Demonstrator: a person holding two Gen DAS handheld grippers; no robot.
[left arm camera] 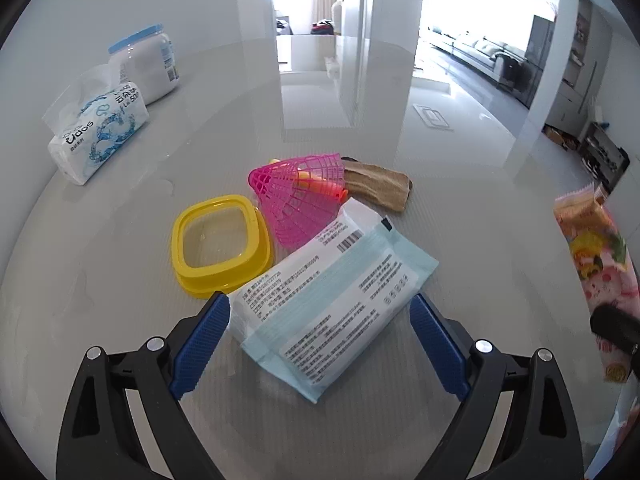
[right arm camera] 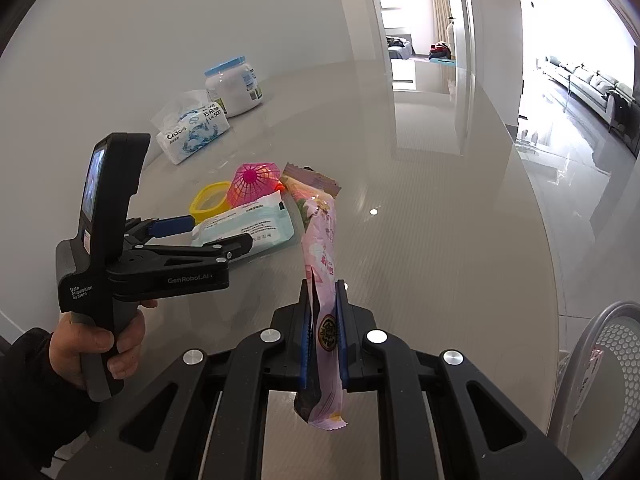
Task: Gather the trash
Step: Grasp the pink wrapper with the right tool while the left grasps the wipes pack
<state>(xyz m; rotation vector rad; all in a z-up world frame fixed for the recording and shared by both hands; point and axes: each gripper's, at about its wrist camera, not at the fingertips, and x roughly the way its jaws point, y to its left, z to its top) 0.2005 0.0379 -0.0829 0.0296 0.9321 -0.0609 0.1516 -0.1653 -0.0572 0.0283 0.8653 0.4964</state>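
Note:
My right gripper (right arm camera: 324, 300) is shut on a pink snack wrapper (right arm camera: 322, 240), which hangs lifted above the table; the same wrapper (left arm camera: 600, 264) shows at the right edge of the left wrist view. My left gripper (left arm camera: 320, 320) stands open low over the table, its blue pads (left arm camera: 202, 344) on either side of a white and light-blue wet-wipe pack (left arm camera: 332, 300), not pressing it. In the right wrist view a hand (right arm camera: 100, 344) holds that left gripper (right arm camera: 216, 232) beside the wipe pack (right arm camera: 248, 224).
Behind the pack lie a yellow lid (left arm camera: 220, 240), a pink mesh cone (left arm camera: 300, 196) and a brown wrapper (left arm camera: 380, 186). A tissue pack (left arm camera: 98, 134) and a white jar (left arm camera: 146, 64) stand far left. A grey perforated bin (right arm camera: 600, 380) sits off the table's right edge.

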